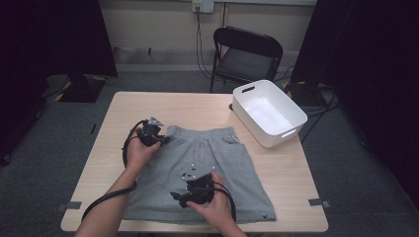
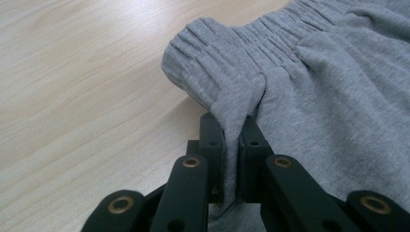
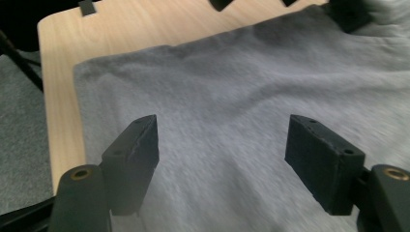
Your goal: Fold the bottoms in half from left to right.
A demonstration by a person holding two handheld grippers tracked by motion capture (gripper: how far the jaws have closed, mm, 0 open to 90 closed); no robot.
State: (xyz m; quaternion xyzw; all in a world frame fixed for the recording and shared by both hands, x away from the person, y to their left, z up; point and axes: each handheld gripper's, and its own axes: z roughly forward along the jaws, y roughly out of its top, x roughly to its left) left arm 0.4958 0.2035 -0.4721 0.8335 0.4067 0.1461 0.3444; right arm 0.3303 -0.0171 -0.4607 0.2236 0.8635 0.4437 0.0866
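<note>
A pair of grey shorts (image 1: pixel 202 170) is spread flat across the middle of the table (image 1: pixel 276 173), waistband toward the far side, hems at the near edge. The left gripper (image 1: pixel 160 139) is set at the left corner of the waistband, and in the left gripper view its jaws are seen pinched together on a fold of the grey cloth (image 2: pixel 241 104) just below the gathered elastic; the fabric is drawn up into a ridge between them. The right gripper (image 1: pixel 179 196) is held over the lower left leg of the shorts, near the hem, and its jaws are seen standing wide apart in the right gripper view, with nothing clamped and only blurred grey cloth (image 3: pixel 217 145) beneath them. A white plastic bin (image 1: pixel 269 113) is placed at the far right corner of the table, well apart from both grippers, its near wall close to the right end of the waistband. A black folding chair (image 1: pixel 247 54) is seen behind the table on the grey floor. Black cables (image 1: pixel 111 197) are trailed from each gripper along the person's forearms. Nothing is found lying on top of the shorts between the two grippers.
</note>
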